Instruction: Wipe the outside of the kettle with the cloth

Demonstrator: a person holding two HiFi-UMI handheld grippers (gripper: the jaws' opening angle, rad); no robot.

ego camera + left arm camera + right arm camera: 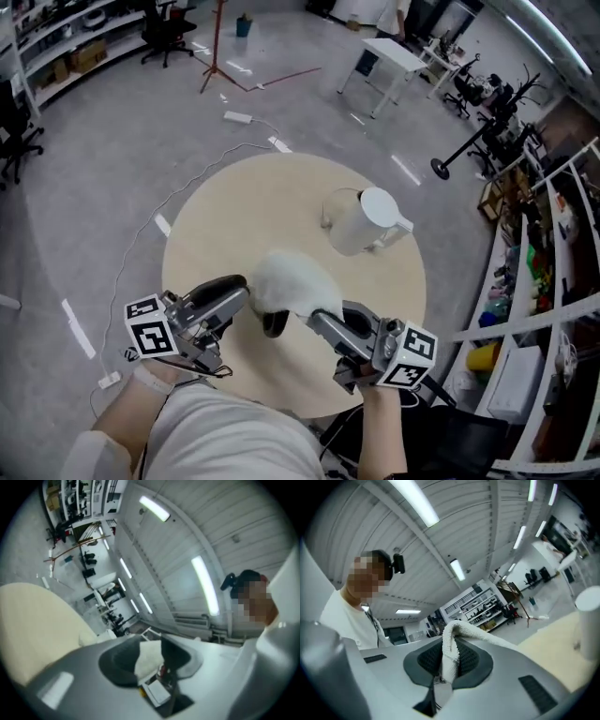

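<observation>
While the white kettle (pixel 361 221) stands apart on the round table (pixel 246 211), the left gripper (pixel 242 291) and right gripper (pixel 316 322) each clamp the bunched white cloth (pixel 292 284).

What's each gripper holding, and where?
Both hold the white cloth: the left gripper pinches its left side, the right gripper its right side. The kettle stands apart.

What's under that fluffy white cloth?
Only the round beige table shows beneath the fluffy white cloth, which the left gripper and right gripper pinch; the spot directly below is covered.
</observation>
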